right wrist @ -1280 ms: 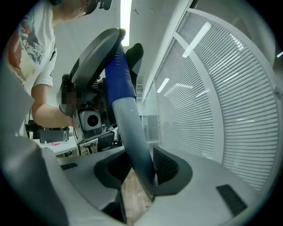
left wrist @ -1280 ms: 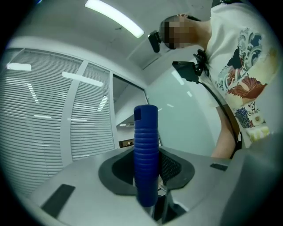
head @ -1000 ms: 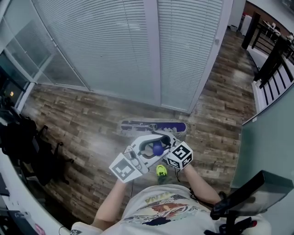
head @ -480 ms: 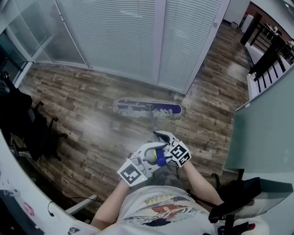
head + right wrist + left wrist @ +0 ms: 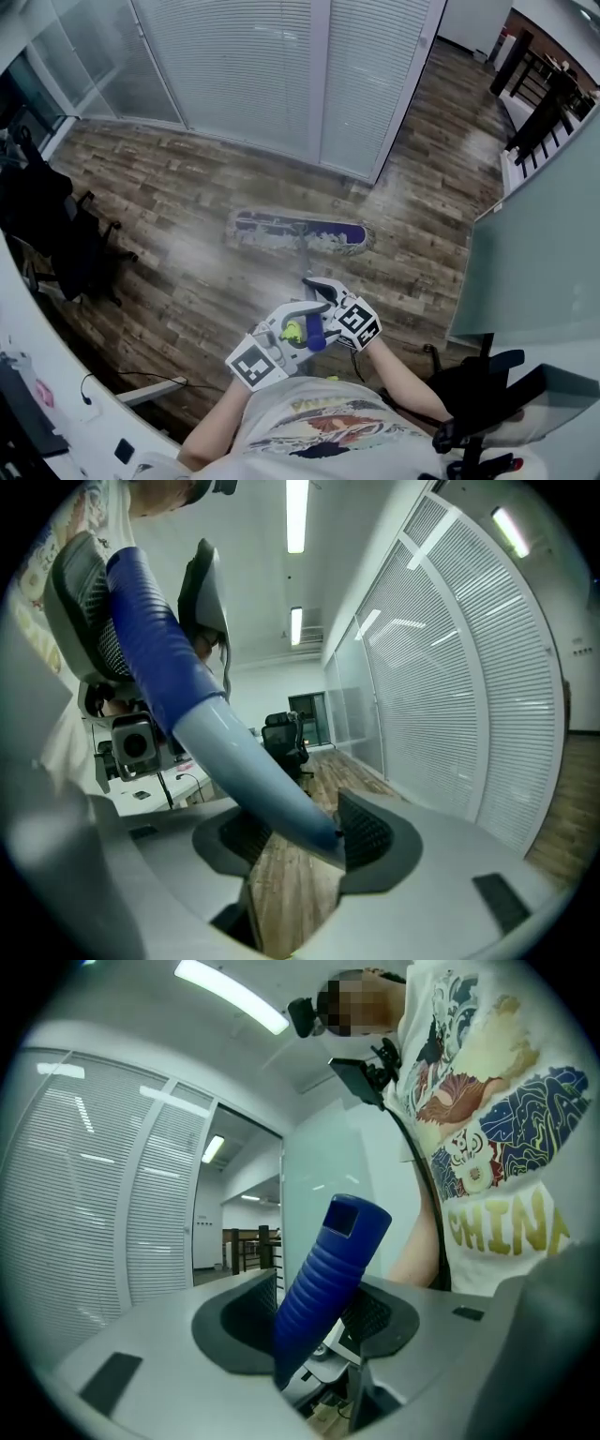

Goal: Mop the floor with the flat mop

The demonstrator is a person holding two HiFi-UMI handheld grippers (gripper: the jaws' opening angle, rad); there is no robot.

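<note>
mop head (image 5: 298, 232): we see it flat on the floor, in the middle of the head view, its long side running left to right, its fringe pale at the left end and purple at the right.
floor (image 5: 187, 216): wood planks, with a dull sheen around the mop head.
shaft (image 5: 244, 752): pale blue; in the head view it runs from the middle of the mop head down the frame to our two grippers.
blue grip (image 5: 328, 1279): ribbed, at the shaft's top end, tilted toward the upper right of the left gripper view.
left gripper (image 5: 314, 1326): at the lower centre of the head view; its fingers (image 5: 246, 1321) have just been widening and are clenched on the blue grip, which fills the gap between them.
right gripper (image 5: 305, 834): just up and right of the left one, nearer the mop head; its fingers (image 5: 367, 834) have just been widening too and grasp the shaft, which crosses the gap at a slant.
blinds (image 5: 281, 66): white, closed, along the top of the head view.
office chair (image 5: 56, 239): dark, at the left edge.
</note>
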